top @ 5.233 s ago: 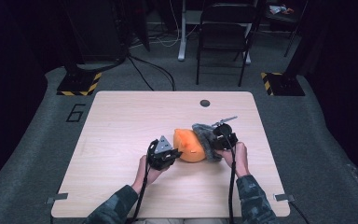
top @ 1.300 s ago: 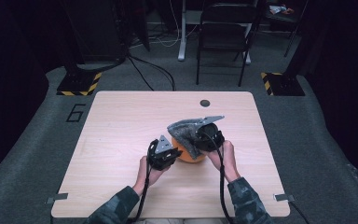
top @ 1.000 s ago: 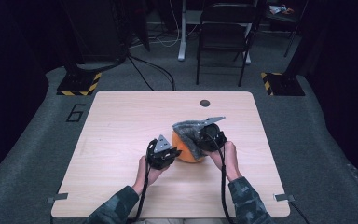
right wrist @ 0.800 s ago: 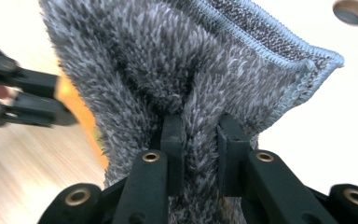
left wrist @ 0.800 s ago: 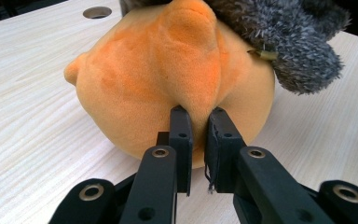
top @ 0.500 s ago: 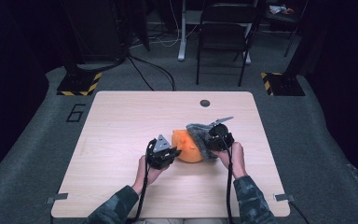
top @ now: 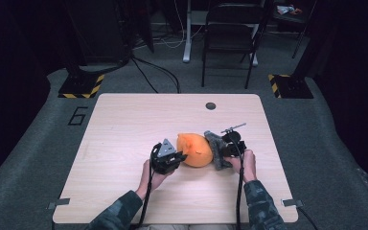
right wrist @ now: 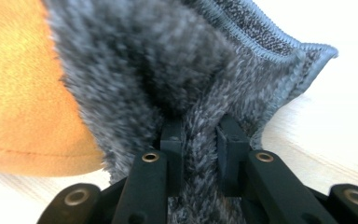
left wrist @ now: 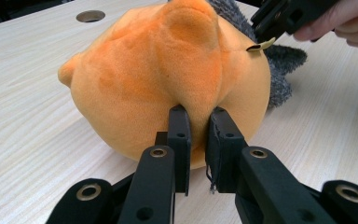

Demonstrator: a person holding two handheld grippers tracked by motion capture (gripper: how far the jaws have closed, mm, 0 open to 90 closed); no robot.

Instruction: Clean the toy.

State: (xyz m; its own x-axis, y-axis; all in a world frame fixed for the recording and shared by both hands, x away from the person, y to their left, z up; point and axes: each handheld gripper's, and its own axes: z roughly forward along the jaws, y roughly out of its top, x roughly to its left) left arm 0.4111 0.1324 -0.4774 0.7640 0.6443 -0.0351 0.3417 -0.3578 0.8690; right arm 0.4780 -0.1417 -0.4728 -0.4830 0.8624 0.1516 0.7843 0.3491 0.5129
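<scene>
An orange plush toy [top: 196, 149] lies near the middle of the table, round and soft, with a small ear-like bump. My left gripper [top: 176, 157] is shut on a fold of the orange plush [left wrist: 168, 74] at its near side, the pads pinching the fabric. A grey fuzzy cloth [top: 215, 148] with a stitched hem drapes against the toy's right side. My right gripper [top: 225, 151] is shut on a pleat of this grey cloth [right wrist: 177, 70], low beside the toy. The right gripper's body and the hand holding it show at the top right of the left gripper view.
The light wooden table [top: 124, 129] has a round cable hole [top: 211, 106] near its far edge. A black chair [top: 232, 38] and cables stand on the grey floor beyond the table. Both forearms in camouflage sleeves come in from the near edge.
My right gripper has come down and to the right with the grey cloth, which was lifted over the toy's top and now hangs at its right side. The left gripper has stayed put.
</scene>
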